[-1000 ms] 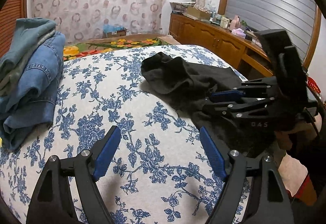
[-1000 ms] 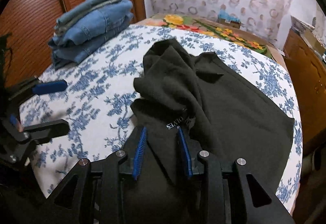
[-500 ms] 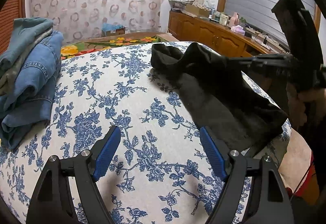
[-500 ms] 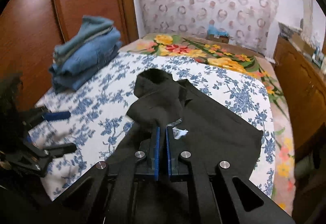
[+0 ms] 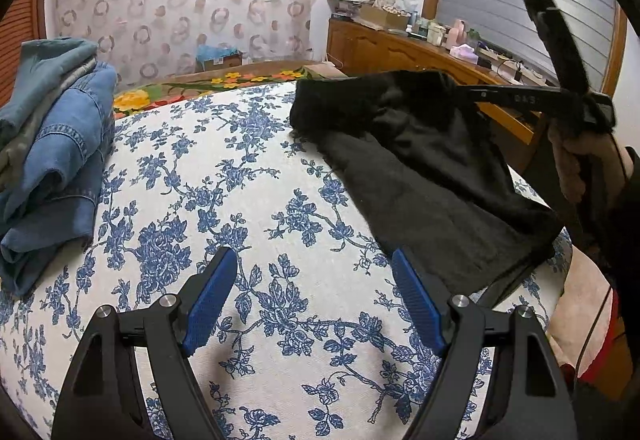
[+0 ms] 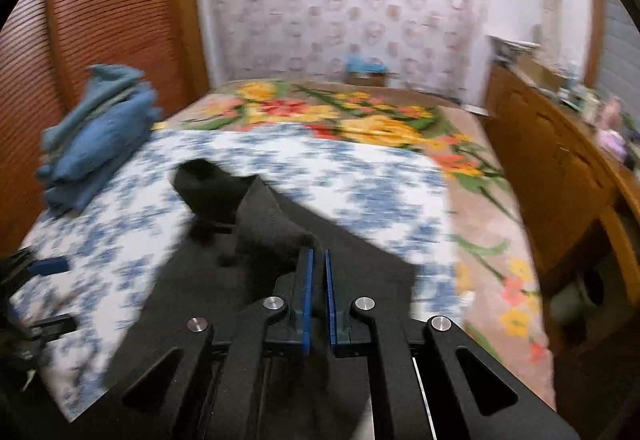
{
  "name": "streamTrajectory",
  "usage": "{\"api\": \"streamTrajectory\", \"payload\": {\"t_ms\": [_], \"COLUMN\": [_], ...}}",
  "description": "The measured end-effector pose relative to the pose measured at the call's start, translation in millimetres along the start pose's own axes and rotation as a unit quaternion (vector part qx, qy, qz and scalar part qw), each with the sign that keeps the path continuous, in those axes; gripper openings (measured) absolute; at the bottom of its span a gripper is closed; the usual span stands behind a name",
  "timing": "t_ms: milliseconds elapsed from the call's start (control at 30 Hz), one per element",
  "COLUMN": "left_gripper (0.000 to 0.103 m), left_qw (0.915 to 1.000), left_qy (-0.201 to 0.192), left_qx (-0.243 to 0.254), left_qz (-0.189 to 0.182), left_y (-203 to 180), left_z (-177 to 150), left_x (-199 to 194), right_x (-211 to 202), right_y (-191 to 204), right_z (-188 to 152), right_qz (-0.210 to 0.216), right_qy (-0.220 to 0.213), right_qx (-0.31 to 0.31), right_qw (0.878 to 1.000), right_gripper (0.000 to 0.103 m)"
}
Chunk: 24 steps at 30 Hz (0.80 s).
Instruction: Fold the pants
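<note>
The black pants (image 5: 424, 175) lie on the right side of the blue-flowered bed cover (image 5: 240, 199), one edge lifted. My right gripper (image 6: 317, 260) is shut on a fold of the pants (image 6: 256, 236) and holds it raised above the bed; it shows from the side in the left wrist view (image 5: 460, 89). My left gripper (image 5: 310, 272) is open and empty, low over the cover, to the left of the pants' near edge.
A stack of folded jeans (image 5: 48, 143) sits at the left edge of the bed, also in the right wrist view (image 6: 96, 135). A flowered blanket (image 6: 352, 119) lies beyond. A wooden sideboard (image 5: 400, 47) stands to the right, a wooden shutter wall (image 6: 100, 19) to the left.
My right gripper closed on the pants and lifted the gripped fold up and back; the pants shifted toward the right edge. The left gripper stayed open and nearly still.
</note>
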<state>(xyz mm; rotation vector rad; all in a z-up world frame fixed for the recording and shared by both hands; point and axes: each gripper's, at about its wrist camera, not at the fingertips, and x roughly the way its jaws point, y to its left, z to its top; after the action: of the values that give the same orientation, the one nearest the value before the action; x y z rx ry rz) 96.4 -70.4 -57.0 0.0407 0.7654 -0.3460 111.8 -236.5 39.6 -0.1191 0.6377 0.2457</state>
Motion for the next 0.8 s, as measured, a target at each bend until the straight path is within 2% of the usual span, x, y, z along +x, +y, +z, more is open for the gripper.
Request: {"api": "streamTrajectory", "payload": {"t_ms": [100, 167, 233, 433, 500, 667, 800], "left_gripper": [0.08, 0.08, 0.08, 0.08, 0.08, 0.08, 0.08], "left_qw": [1.0, 1.0, 1.0, 1.0, 1.0, 0.9997, 0.9992], "left_qy": [0.001, 0.001, 0.002, 0.005, 0.005, 0.007, 0.008], "left_qx": [0.001, 0.002, 0.003, 0.006, 0.008, 0.017, 0.028], "left_qz": [0.0, 0.0, -0.001, -0.001, -0.002, -0.015, -0.026], "left_y": [-0.5, -0.9, -1.6, -4.4, -5.9, -15.5, -24.4], "left_z": [-1.0, -1.4, -1.7, -2.2, -2.5, -3.3, -2.9], "left_x": [0.9, 1.4, 2.1, 3.7, 3.3, 2.3, 1.9], "right_x": [4.2, 5.8, 9.0, 21.0, 22.0, -2.1, -29.0], "right_y": [-16.3, -18.6, -17.8, -14.2, -28.5, -23.8, -12.7], "right_z": [-4.5, -8.4, -12.3, -18.2, -14.8, -36.1, -58.5], "right_qz": [-0.029, -0.03, -0.037, -0.04, -0.037, -0.016, -0.005], "right_qy": [0.006, 0.008, 0.013, 0.028, 0.032, 0.028, 0.028], "right_qx": [0.03, 0.035, 0.034, 0.035, 0.042, 0.043, 0.032], "right_qw": [0.999, 0.999, 0.999, 0.998, 0.998, 0.999, 0.999], "right_gripper": [0.011, 0.013, 0.02, 0.026, 0.026, 0.029, 0.04]}}
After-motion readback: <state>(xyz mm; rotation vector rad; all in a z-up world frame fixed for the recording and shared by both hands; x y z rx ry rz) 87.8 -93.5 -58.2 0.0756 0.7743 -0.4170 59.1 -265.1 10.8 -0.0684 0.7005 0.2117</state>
